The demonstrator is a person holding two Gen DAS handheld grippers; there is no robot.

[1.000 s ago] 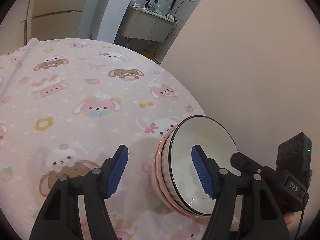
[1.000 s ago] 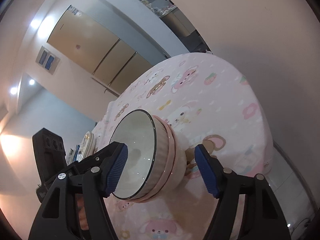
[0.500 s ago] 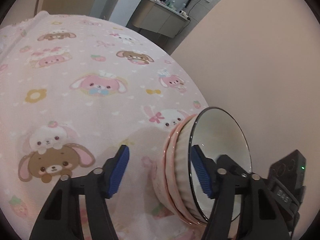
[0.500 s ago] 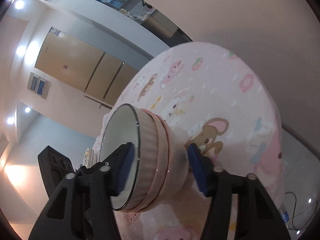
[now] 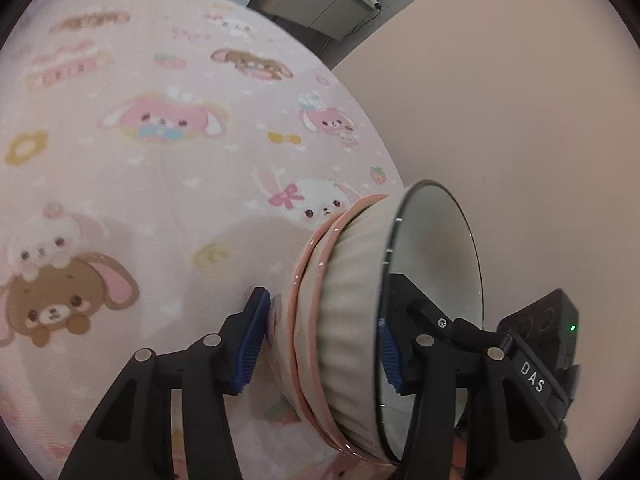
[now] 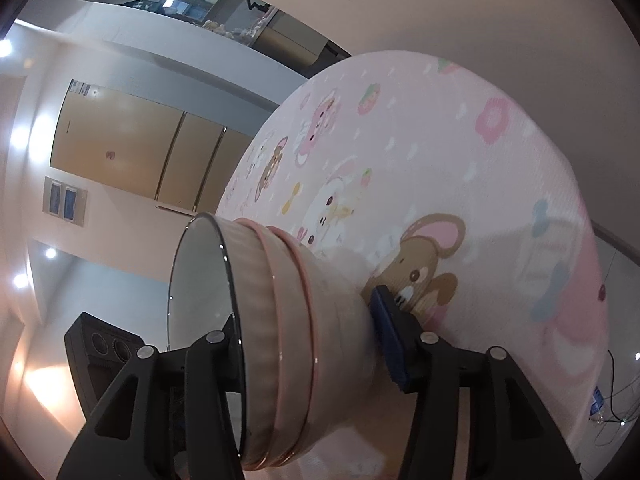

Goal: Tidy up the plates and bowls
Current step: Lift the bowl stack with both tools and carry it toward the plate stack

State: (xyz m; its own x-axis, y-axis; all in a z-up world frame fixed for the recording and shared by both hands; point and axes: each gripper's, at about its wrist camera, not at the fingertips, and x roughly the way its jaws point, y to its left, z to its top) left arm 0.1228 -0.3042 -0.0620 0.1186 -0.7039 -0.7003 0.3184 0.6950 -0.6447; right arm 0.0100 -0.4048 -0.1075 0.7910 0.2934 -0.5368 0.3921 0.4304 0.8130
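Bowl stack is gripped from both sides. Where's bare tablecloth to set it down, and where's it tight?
Bare tablecloth spreads left of and beyond the bowl stack, out to the far table edge. In the right wrist view, cloth lies bare beyond the stack toward the wall-side edge. Crowded: around the stack itself, where left gripper and right gripper each straddle its wall.

Glossy ribbed ceramic bowls (image 5: 352,320), cloth tablecloth (image 5: 168,184)

I see the stacked bowls (image 5: 348,320) lower centre, on the tablecloth (image 5: 160,160), between left gripper (image 5: 320,344) fingers.
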